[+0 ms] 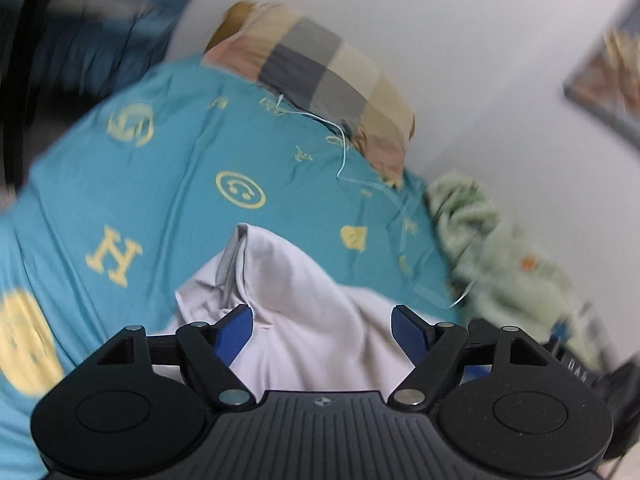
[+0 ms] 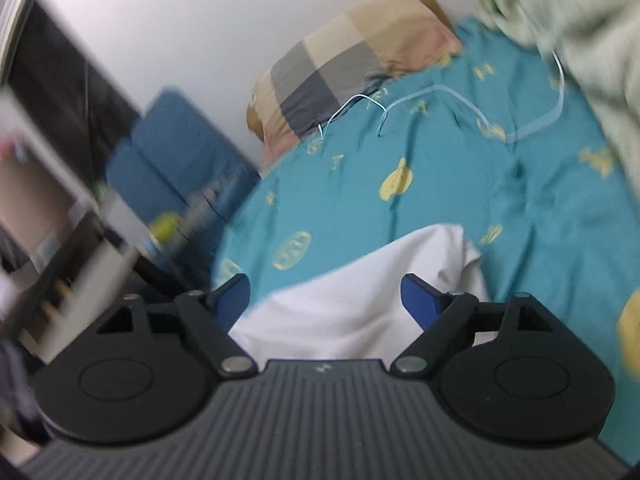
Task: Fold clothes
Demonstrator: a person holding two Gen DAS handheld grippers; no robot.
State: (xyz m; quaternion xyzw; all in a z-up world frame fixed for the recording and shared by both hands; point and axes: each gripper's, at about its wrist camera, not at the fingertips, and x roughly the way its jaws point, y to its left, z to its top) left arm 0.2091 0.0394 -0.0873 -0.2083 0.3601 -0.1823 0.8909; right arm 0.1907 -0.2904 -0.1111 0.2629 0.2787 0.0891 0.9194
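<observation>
Left hand-held gripper (image 1: pixel 322 334): jaws stand wide apart. The blue pads (image 1: pixel 236 332) sit to either side of a white garment (image 1: pixel 304 312), which bunches up between them. The left pad lies against a fold of the cloth; the right pad shows a gap to the cloth beside it. No pinch on the fabric is seen, so the garment is not gripped.

Right hand-held gripper (image 2: pixel 325 300): jaws likewise spread wide. The white garment (image 2: pixel 360 292) lies below and between the pads (image 2: pixel 420 300), with neither pad pressing on it. Whether the fingertips brush the cloth cannot be told, as the picture is blurred.

Location of the garment: it lies on the bed, on a teal sheet (image 1: pixel 160 184) printed with yellow letters and smiling faces. In the left view one corner of the garment rises to a peak ahead of the jaws; in the right view its edge runs rounded across the sheet.

Other items on the bed: a checked pillow (image 1: pixel 320 68) against the white wall (image 1: pixel 440 20), a pale green blanket (image 1: pixel 480 236) crumpled beside the wall, and a thin light-blue cord (image 1: pixel 344 148) trailing from the pillow across the sheet.
</observation>
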